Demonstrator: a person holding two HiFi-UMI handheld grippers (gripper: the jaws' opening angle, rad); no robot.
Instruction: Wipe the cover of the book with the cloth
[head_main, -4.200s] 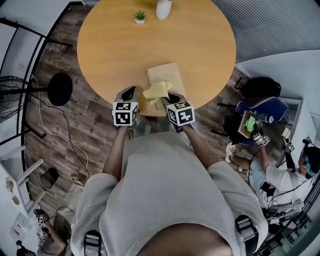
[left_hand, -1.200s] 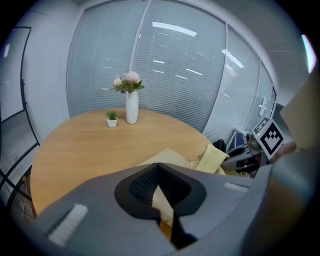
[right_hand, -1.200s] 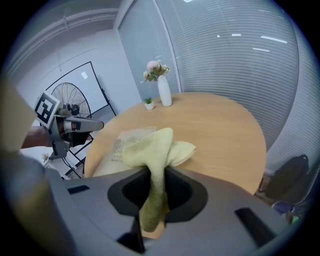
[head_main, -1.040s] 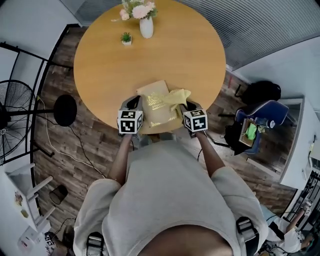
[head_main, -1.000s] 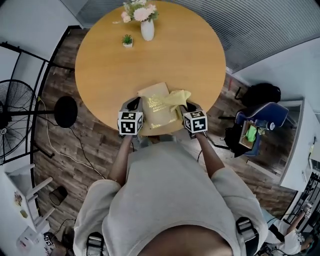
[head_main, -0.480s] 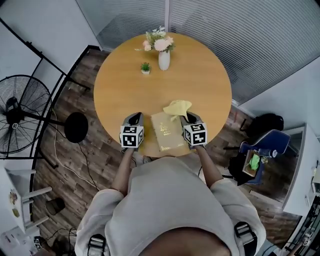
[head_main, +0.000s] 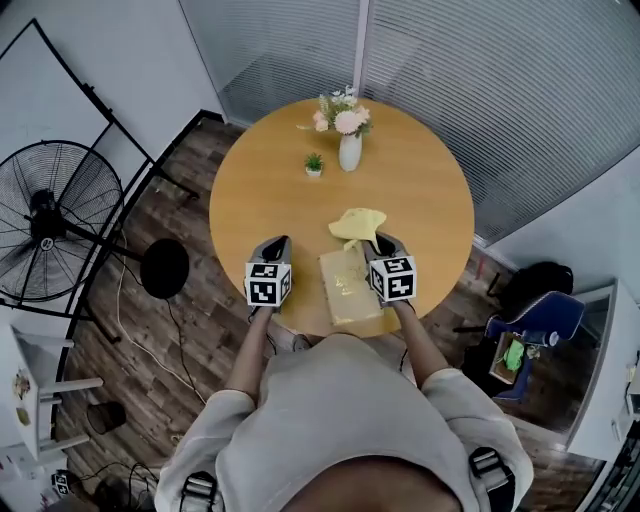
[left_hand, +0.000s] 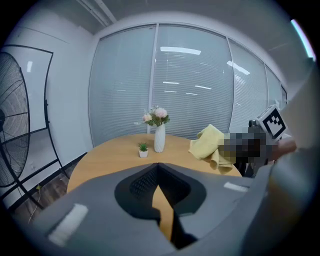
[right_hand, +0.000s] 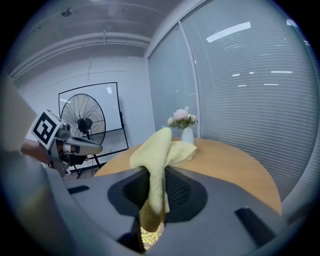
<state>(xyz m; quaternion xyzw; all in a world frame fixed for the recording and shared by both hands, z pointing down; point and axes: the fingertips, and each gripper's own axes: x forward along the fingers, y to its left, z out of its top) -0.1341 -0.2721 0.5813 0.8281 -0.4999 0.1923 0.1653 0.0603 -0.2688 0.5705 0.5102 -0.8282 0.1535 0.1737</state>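
A tan book (head_main: 350, 287) with a gold-patterned cover lies flat near the front edge of the round wooden table (head_main: 270, 190). A yellow cloth (head_main: 357, 223) hangs bunched from my right gripper (head_main: 376, 239), just past the book's far end. In the right gripper view the cloth (right_hand: 159, 155) is pinched between the jaws of the right gripper (right_hand: 156, 172), and a bit of the gold cover (right_hand: 149, 240) shows below. My left gripper (head_main: 279, 243) hovers left of the book with nothing in it. In its own view the left gripper (left_hand: 159, 167) is shut, with the cloth (left_hand: 210, 145) off to the right.
A white vase of flowers (head_main: 349, 150) and a small potted plant (head_main: 314, 164) stand at the table's far side. A standing fan (head_main: 50, 215) and a black round stand base (head_main: 165, 268) sit on the floor to the left. A blue chair (head_main: 545, 315) stands to the right.
The cloth in my right gripper has moved from the book's cover, past its right edge, to beyond its far end. The head view has pulled back. The left gripper stays beside the book.
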